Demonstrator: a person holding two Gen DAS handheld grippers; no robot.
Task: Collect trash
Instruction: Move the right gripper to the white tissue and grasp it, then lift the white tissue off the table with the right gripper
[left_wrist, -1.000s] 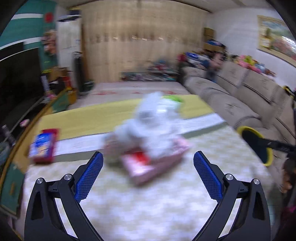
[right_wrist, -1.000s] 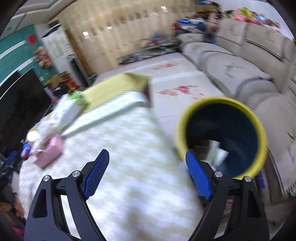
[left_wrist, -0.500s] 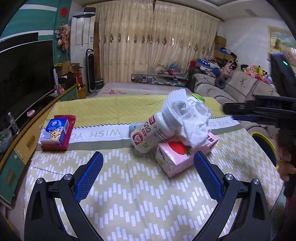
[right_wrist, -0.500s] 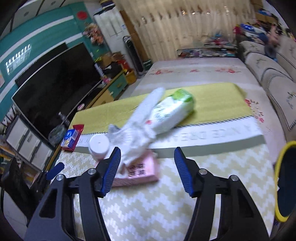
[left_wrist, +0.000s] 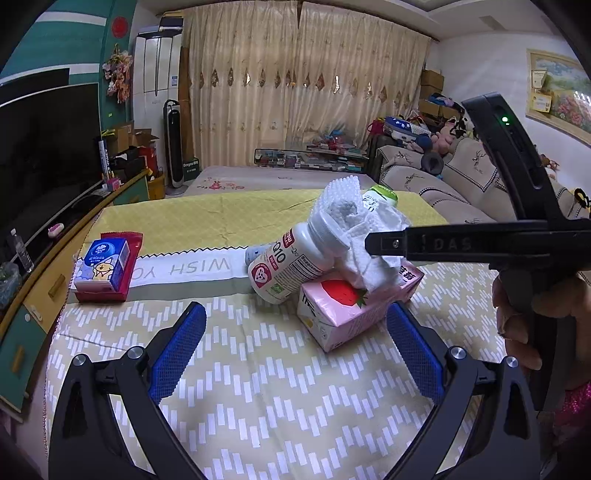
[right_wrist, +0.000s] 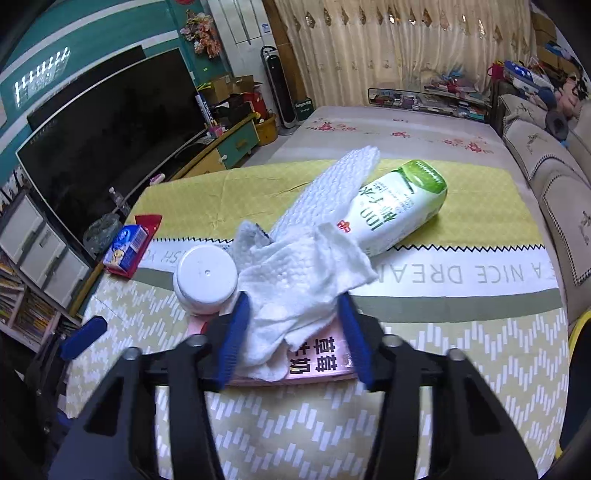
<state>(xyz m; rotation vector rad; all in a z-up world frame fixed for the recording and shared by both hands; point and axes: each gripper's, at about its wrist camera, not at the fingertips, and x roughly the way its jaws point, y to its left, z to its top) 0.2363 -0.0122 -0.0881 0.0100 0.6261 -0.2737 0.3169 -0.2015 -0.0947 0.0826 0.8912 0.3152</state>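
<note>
A crumpled white paper towel (right_wrist: 295, 280) lies on a pink strawberry milk carton (left_wrist: 343, 306). A white supplement bottle (left_wrist: 291, 262) leans on the carton, and a green-and-white drink bottle (right_wrist: 399, 210) lies behind the pile. My right gripper (right_wrist: 293, 306) comes down over the carton with its jaws closing. The towel sits between its blue pads (right_wrist: 232, 332) and is not visibly squeezed. In the left wrist view the same gripper (left_wrist: 369, 244) reaches in from the right, held by a hand (left_wrist: 517, 325). My left gripper (left_wrist: 295, 314) stands open just short of the pile, with nothing between its fingers.
A blue tissue pack (left_wrist: 105, 264) rests on a red packet at the table's left. A yellow-rimmed bin (right_wrist: 578, 332) stands off the table's right edge. A sofa (left_wrist: 461, 177) runs along the right, and a television (right_wrist: 110, 140) on a low cabinet along the left.
My right gripper swung from the yellow-rimmed bin back over the pile, and its jaws narrowed around the paper towel. My left gripper stayed open and barely moved.
</note>
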